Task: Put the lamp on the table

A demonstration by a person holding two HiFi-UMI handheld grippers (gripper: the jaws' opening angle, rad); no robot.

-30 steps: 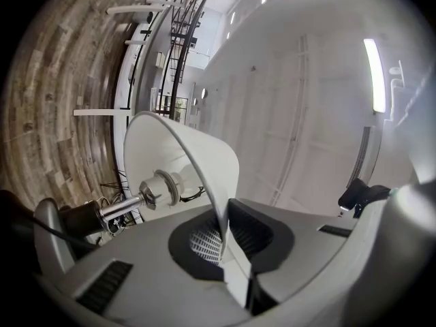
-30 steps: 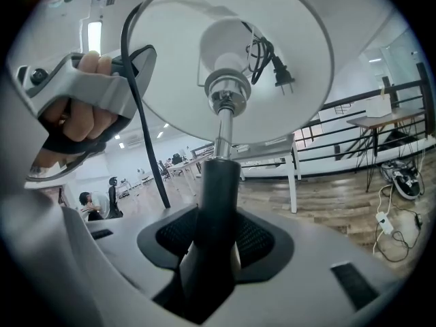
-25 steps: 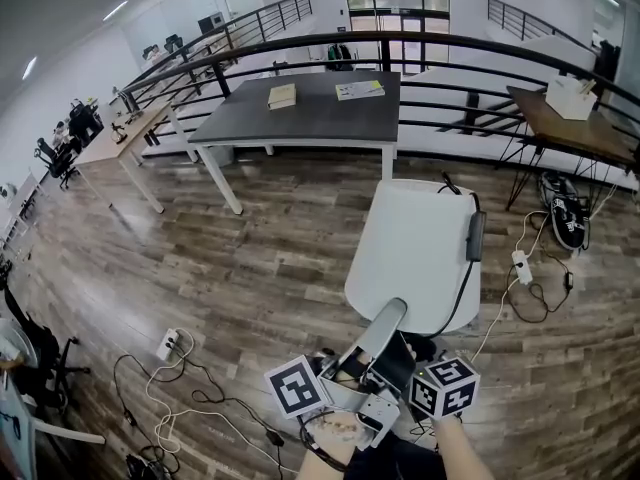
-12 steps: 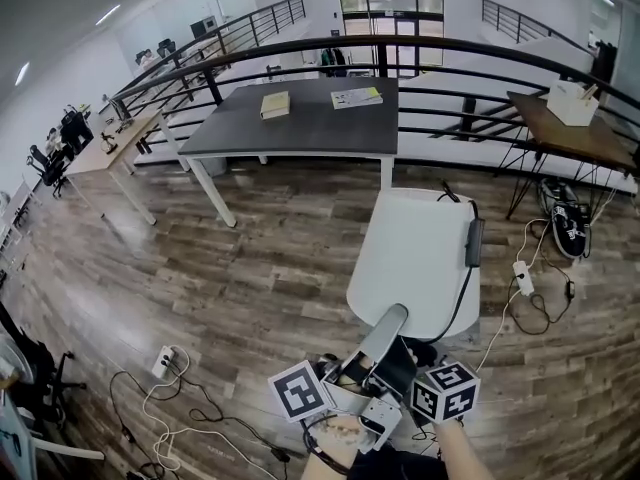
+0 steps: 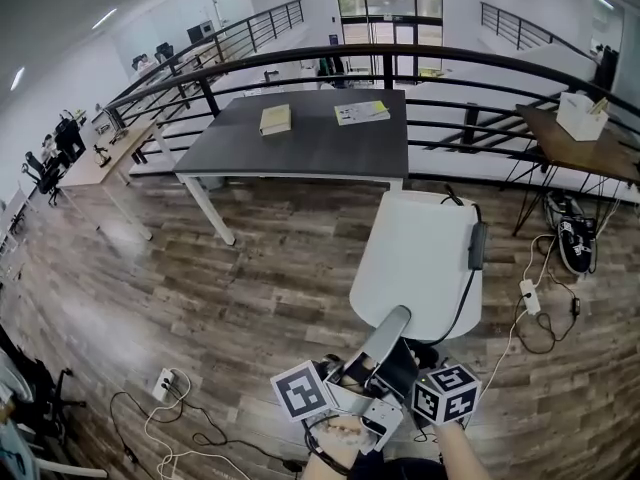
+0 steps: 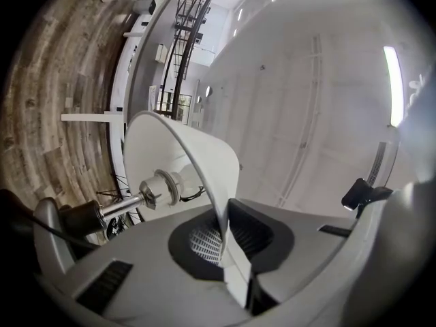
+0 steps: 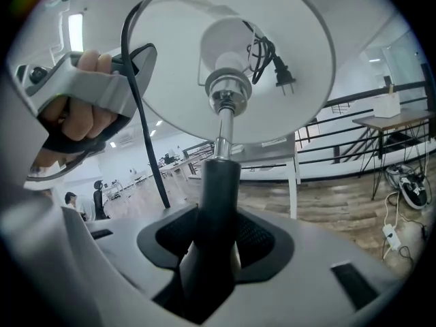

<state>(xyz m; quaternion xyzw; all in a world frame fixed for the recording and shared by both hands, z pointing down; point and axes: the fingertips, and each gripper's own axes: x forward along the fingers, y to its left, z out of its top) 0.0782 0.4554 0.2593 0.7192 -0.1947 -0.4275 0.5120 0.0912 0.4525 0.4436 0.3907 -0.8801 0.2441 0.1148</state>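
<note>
A white-shaded lamp (image 5: pixel 415 263) is carried above the wood floor, shade pointing toward the dark grey table (image 5: pixel 300 143) ahead. My left gripper (image 5: pixel 383 336) is shut on the rim of the shade (image 6: pixel 170 155); the rim runs between its pads, with the bulb socket (image 6: pixel 160 188) beyond. My right gripper (image 5: pixel 405 366) is shut on the lamp's black stem (image 7: pixel 214 203), just below the shade (image 7: pixel 231 60). The lamp's black cord (image 7: pixel 139 135) hangs past the stem, and its plug (image 7: pixel 279 73) lies inside the shade. The lamp's base is hidden.
A book (image 5: pixel 275 119) and a paper (image 5: pixel 362 112) lie on the table. A black railing (image 5: pixel 450 63) runs behind it. A wooden side table (image 5: pixel 580 153) with a white box stands right. Power strips and cables (image 5: pixel 530 298) lie on the floor right and lower left (image 5: pixel 165 383).
The table and railing have come closer and sit lower in the head view. Both grippers keep the same hold on the lamp.
</note>
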